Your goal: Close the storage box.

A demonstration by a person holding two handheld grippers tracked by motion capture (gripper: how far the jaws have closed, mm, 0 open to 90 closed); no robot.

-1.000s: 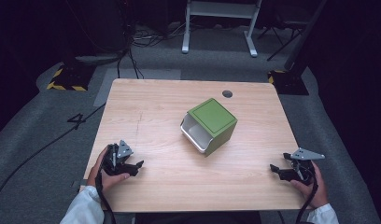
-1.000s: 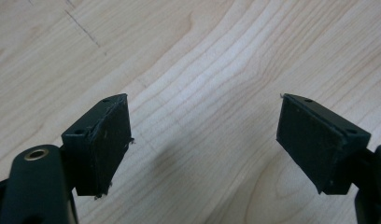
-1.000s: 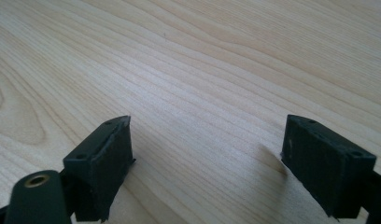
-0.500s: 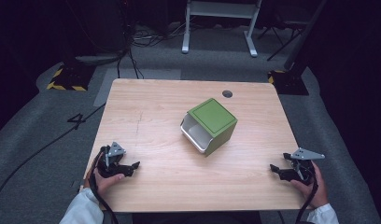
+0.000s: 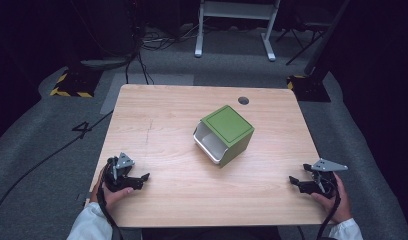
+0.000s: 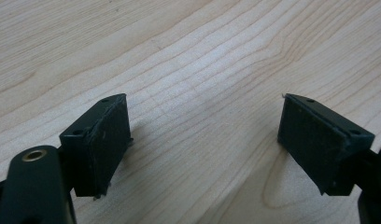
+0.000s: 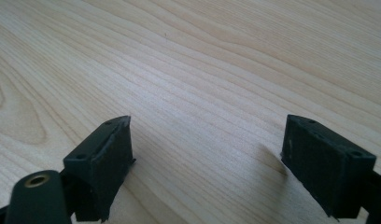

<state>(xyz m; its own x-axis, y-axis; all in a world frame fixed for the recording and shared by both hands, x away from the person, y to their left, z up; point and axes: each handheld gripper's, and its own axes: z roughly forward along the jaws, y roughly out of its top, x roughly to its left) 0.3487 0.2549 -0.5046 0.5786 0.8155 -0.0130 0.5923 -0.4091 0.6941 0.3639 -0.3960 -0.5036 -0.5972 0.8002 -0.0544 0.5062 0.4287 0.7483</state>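
Note:
A green box point(image 5: 227, 131) with a pale open side facing the near left lies tilted near the middle of the wooden table point(image 5: 167, 115). My left gripper point(image 5: 142, 178) rests low on the table's near left corner, open, nothing between its pads point(image 6: 102, 140). My right gripper point(image 5: 295, 181) sits near the front right edge, also open and empty, pads point(image 7: 104, 158) wide apart over bare wood. Both are well away from the box.
A dark round cable hole point(image 5: 243, 100) lies at the table's far right. Beyond the table are a grey floor, cables point(image 5: 147, 45), a white stand's legs point(image 5: 232, 30) and yellow-black hazard tape point(image 5: 69, 92).
My left gripper has drifted a little toward the near left edge of the table. The right gripper and the green box have stayed put.

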